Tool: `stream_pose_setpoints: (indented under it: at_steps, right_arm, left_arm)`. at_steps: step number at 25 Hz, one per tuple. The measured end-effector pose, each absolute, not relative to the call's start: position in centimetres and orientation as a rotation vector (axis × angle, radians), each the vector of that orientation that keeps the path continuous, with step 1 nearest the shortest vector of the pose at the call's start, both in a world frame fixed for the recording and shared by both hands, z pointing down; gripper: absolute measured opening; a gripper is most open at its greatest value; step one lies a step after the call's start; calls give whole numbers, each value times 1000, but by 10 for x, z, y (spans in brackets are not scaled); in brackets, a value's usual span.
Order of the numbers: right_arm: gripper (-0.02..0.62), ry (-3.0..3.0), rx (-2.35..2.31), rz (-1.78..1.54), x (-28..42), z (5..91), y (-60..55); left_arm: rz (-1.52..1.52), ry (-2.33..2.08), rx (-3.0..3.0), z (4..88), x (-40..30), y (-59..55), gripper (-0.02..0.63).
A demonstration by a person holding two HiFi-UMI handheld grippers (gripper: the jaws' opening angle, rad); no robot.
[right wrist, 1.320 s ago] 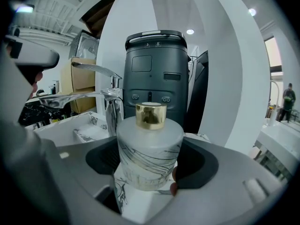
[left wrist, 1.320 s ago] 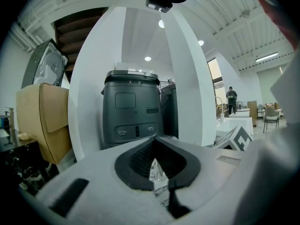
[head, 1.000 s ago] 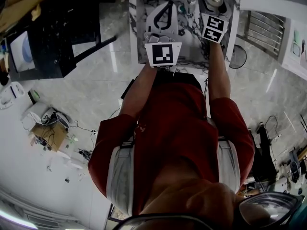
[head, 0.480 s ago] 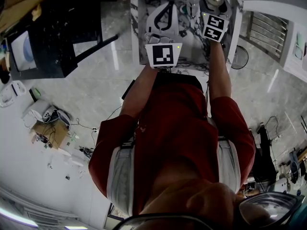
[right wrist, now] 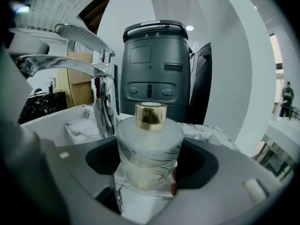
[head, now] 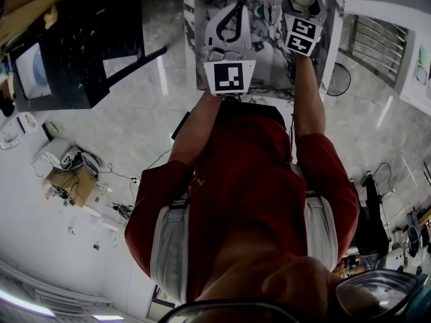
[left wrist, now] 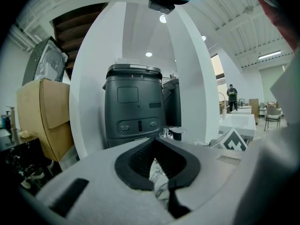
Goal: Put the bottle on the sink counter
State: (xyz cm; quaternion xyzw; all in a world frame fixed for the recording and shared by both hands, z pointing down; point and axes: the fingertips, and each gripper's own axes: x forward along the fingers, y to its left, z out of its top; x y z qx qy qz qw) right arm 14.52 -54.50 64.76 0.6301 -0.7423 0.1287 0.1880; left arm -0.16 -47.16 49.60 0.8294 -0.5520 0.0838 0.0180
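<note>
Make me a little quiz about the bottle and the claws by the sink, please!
1. True or false: the left claw is holding the bottle.
2. What colour is the bottle's cap? A gold, B red, C blue.
3. Which shiny thing stands just left of the bottle in the right gripper view?
Key: 1 false; the right claw holds it, and the left claw is shut and empty. 2 A. 3 the tap.
</note>
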Motion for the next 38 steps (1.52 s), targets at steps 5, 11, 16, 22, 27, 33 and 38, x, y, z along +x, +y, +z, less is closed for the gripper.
stream_pose_setpoints:
  at_steps: [5,11,16,22,27,33,38]
  right_arm:
    - [339,-2090,1777,346,144,646,-546]
    - [339,-2090,1784,332,144,645,-552]
    - [341,-2087,1789,330,144,650,-560]
    - [341,-2065,1802,339,146,652,-563]
    - [341,-2054,1802,339,146,652,-565]
    - [344,-2047,1794,337,145,651,-569]
    - [345,-2037,1786,342,146,655,-570]
  left_arm:
    - [260,-1711,2579,496,-2,-470,3]
    - [273,-1711,2577,498,-3,-470,3]
    - [271,-1709,2567,502,-3,-473,3]
    - [278,-1698,2570,505,-1,-471,3]
    - [260,-1691,2574,504,3,-470,3]
    - [262,-1691,2584,501,1,-468,3]
    - [256,-1692,2580,502,2,-469,3]
